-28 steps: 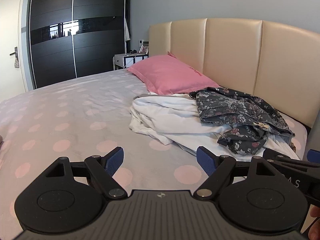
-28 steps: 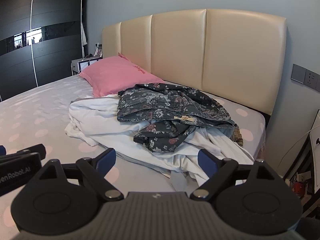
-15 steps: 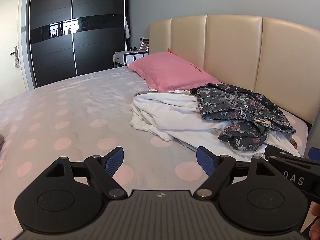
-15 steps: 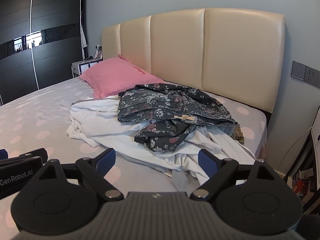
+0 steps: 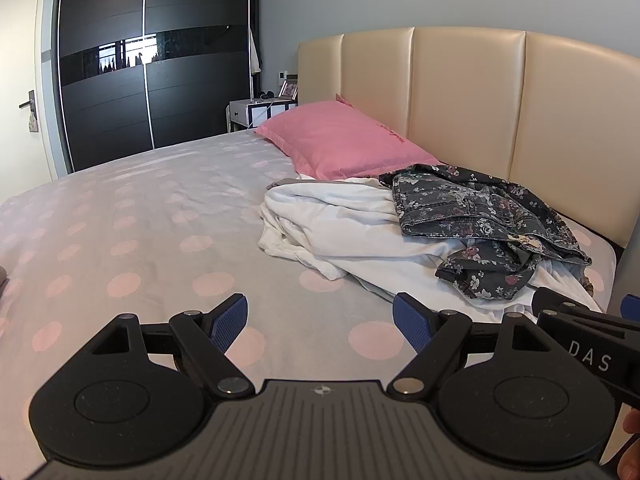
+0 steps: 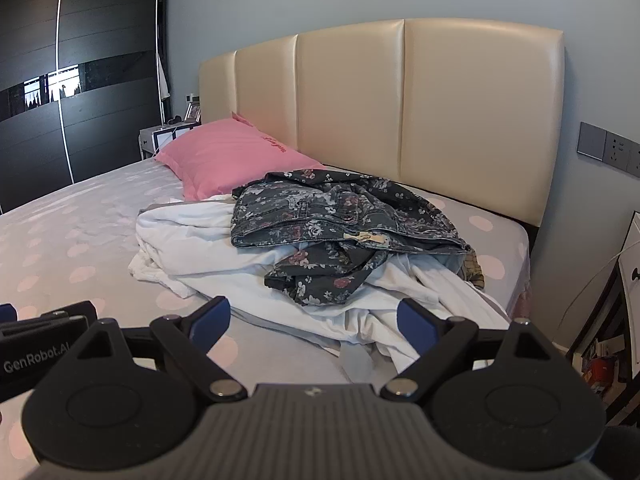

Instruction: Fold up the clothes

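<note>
A pile of clothes lies on the bed near the headboard. A dark floral garment lies crumpled on top of white garments. My left gripper is open and empty, above the bed sheet, short of the pile. My right gripper is open and empty, just in front of the white cloth's near edge. The right gripper's side also shows in the left wrist view.
The bed has a grey sheet with pink dots. A pink pillow lies by the beige headboard. A nightstand and dark wardrobe stand beyond. The bed's right edge drops to floor clutter.
Both grippers have drawn back and risen slightly; the pile sits a little farther and lower in both views. Both stay open and empty.
</note>
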